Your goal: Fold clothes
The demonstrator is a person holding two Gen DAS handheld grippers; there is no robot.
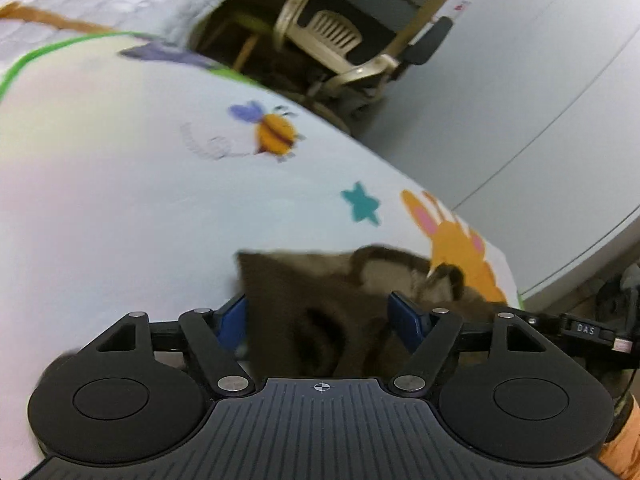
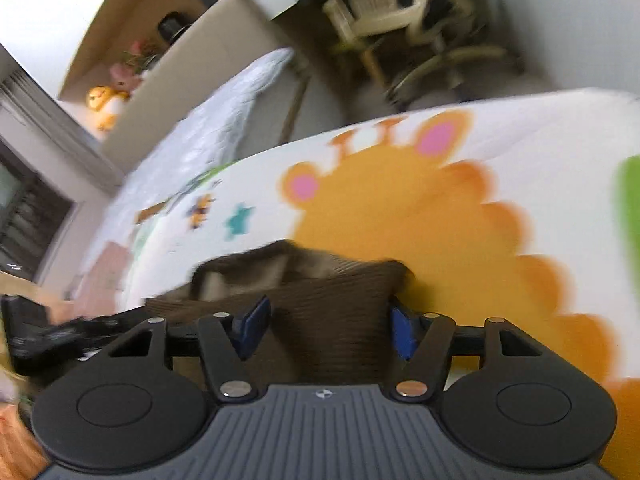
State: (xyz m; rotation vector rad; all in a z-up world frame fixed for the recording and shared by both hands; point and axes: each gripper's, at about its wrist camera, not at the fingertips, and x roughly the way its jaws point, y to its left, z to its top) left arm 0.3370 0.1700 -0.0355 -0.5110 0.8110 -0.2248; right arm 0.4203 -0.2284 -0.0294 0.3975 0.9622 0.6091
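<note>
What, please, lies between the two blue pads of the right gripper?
In the right wrist view, the brown ribbed knit garment fills the gap in the right gripper, lying on the cartoon-printed play mat; the pads stand apart.

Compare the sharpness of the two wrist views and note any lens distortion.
Left wrist: the bee print is only softly blurred; the mat edge bows from the fisheye. Right wrist: heavier motion smear across the orange animal print and the chair.

Brown garment (image 2: 336,304) motion-blurred, its near part hidden behind gripper body, perhaps knitted.
</note>
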